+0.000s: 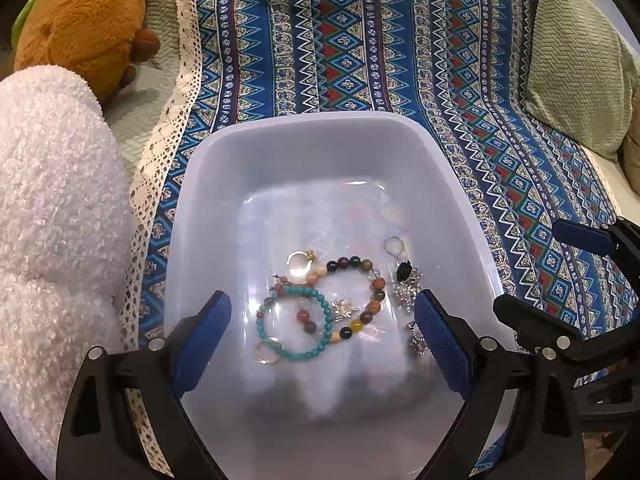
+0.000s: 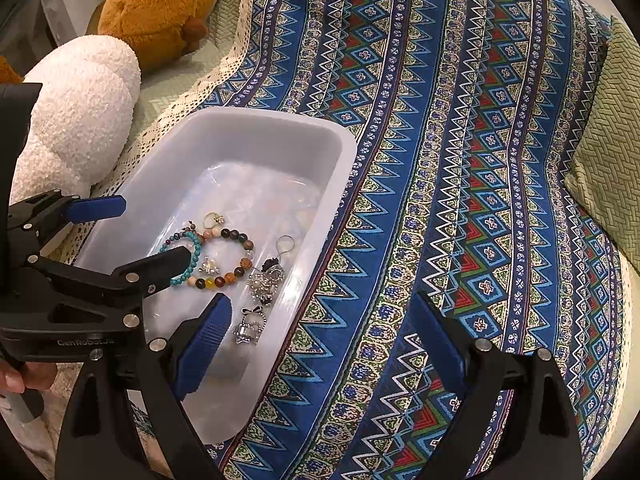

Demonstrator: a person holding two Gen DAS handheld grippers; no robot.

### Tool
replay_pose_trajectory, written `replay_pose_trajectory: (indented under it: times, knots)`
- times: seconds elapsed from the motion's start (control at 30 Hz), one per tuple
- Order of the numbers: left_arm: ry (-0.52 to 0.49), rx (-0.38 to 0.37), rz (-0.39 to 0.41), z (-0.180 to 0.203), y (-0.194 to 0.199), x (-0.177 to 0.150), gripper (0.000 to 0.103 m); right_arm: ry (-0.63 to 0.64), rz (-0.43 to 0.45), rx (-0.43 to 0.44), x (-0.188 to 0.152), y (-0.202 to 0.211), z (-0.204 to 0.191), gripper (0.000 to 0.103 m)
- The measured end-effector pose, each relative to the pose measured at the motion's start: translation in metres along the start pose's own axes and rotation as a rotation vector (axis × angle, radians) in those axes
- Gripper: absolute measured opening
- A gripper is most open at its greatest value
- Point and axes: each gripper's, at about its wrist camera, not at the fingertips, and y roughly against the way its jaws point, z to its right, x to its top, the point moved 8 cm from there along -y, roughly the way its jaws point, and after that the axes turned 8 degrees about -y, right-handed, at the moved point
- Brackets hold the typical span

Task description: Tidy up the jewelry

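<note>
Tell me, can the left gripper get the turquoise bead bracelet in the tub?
Probably yes. The left gripper hangs open right over the turquoise bracelet in the white tub, nothing covering it. The multicolored bead bracelet lies tangled against it and might come along.

Only readable text: faint embossed "GenRobot.Ai", probably, on the left gripper (image 2: 136, 236) body in right wrist view; nothing else legible

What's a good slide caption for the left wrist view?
Open left gripper poised over a white tub of beaded bracelets.
</note>
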Motion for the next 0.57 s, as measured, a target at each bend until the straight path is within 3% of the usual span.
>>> replay_pose_trajectory:
  times: [0.57]
  knots:
    - [0.002,-0.022,0.002,-0.0007,-0.0009,0.0,0.088,-0.003,0.001,0.0,0.0009,-0.0002,0.0018,0.089]
